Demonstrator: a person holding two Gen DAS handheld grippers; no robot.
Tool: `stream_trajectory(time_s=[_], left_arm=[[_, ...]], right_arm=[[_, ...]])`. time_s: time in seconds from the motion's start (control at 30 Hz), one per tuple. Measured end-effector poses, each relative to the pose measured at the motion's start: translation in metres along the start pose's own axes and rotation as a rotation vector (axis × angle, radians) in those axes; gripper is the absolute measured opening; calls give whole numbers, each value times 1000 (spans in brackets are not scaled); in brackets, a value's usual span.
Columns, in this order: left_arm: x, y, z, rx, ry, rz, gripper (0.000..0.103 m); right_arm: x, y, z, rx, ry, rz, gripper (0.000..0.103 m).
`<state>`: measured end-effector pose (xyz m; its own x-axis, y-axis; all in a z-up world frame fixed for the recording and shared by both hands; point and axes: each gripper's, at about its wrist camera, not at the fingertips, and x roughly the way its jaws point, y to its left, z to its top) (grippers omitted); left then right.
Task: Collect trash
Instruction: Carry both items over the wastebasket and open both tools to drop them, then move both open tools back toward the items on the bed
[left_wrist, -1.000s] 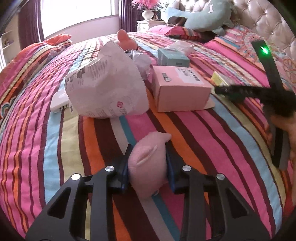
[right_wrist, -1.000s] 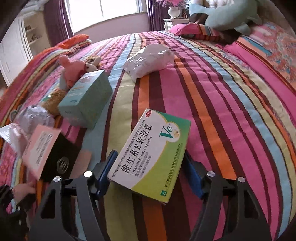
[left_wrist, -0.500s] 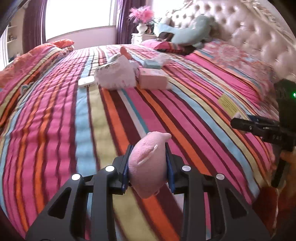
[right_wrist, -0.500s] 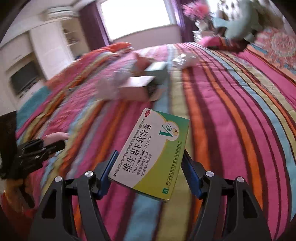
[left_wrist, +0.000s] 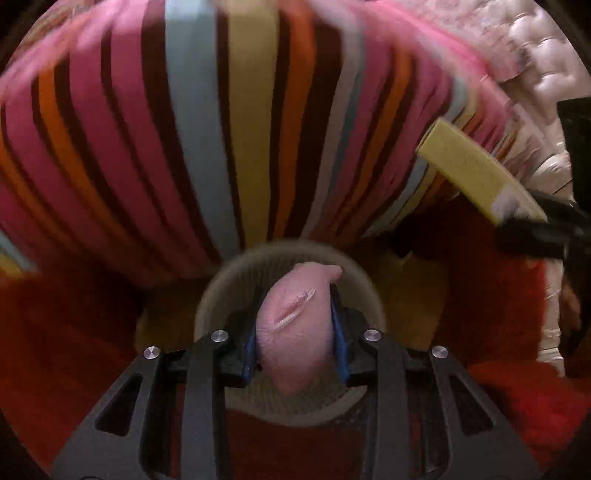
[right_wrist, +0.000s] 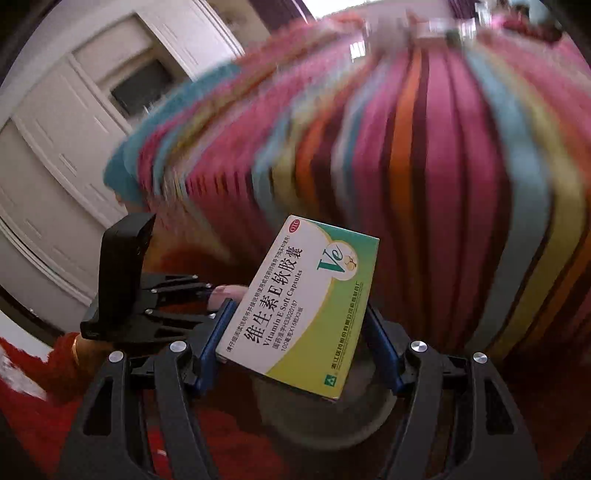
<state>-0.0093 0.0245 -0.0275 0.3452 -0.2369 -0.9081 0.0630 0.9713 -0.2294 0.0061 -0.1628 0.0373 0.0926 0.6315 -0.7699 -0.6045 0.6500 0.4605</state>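
My left gripper is shut on a soft pink lump and holds it right above a round beige mesh bin on the floor beside the bed. My right gripper is shut on a green and white vitamin E capsule box, held over the same bin, which shows dimly below it. The box also shows in the left wrist view at the right. The left gripper shows in the right wrist view at the left.
The striped bedspread hangs down the bed's side just behind the bin. A red carpet covers the floor. White cupboard doors stand at the left. A tufted headboard is at the upper right.
Both grippers have swung off the bed top and down to the floor beside it, each keeping its load. The bin has come into view under them.
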Motion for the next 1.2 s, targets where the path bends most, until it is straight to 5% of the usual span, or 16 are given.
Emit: stream_trajectory(time_s=[0.17,0.37,0.43,0.53,0.93,1.2], left_arm=[[37,-1,-12,30,80,70,32],[50,8,-15,-23,123,66,40],[55,10,-22,-38,139,78,68],[55,11,-25,-40,140,78,71],[64,6,-26,-13,176,107,81],[47,1,-22,18,100,89,87]], right_arm=[[57,-7,-21,-2,149,-61,64],[97,-11,-30,-15,245,-104,65],[108,-11,-29,-15,254,-118,68],[112,-12,-35,-8,258,-139,95],[111,-16,-44,20,259,-155,95],[90,-9,-40,-41,202,-150,95]])
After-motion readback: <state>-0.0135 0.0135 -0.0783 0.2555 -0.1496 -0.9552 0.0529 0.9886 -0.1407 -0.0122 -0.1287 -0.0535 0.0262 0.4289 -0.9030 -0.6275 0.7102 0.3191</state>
